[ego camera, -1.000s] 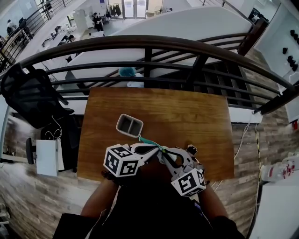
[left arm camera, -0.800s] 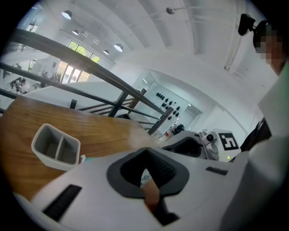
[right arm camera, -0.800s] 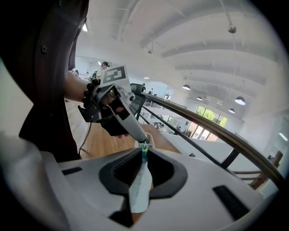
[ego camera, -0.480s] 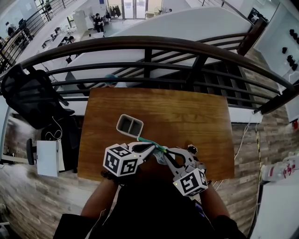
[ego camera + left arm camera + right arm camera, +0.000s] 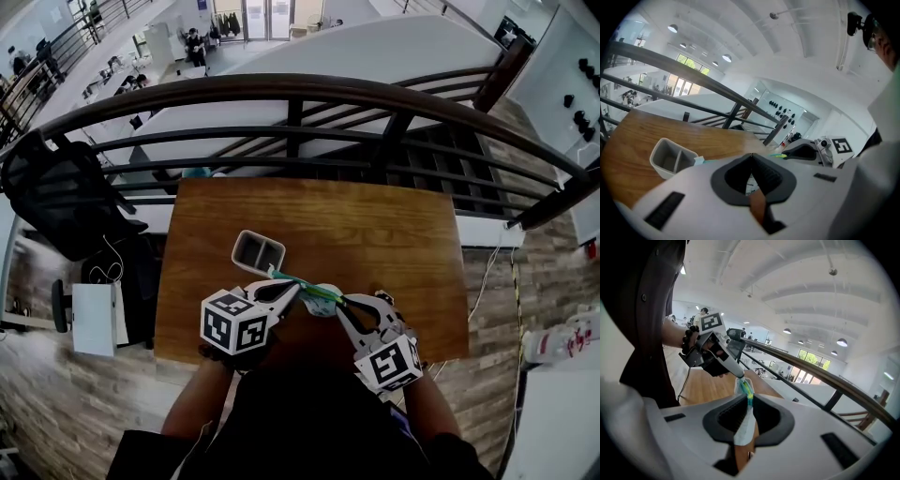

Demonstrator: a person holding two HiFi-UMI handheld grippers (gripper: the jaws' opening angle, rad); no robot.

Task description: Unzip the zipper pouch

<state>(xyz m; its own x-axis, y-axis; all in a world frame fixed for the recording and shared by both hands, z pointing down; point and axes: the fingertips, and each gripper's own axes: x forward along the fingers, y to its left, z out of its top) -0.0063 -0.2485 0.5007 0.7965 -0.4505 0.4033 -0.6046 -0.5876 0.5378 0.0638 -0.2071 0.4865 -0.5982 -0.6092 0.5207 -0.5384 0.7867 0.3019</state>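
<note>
While the pouch (image 5: 321,298) hung over the table's (image 5: 394,234) near edge, left gripper (image 5: 296,287) jaws fully closed on its zipper (image 5: 281,278), right gripper (image 5: 343,301) jaws pinched on the pouch's white end, grey cup (image 5: 259,251) just behind.

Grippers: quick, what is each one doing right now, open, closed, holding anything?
Left gripper: closed, pinching the zipper pouch at its green zipper.
Right gripper: closed on the zipper pouch's fabric end.
</note>
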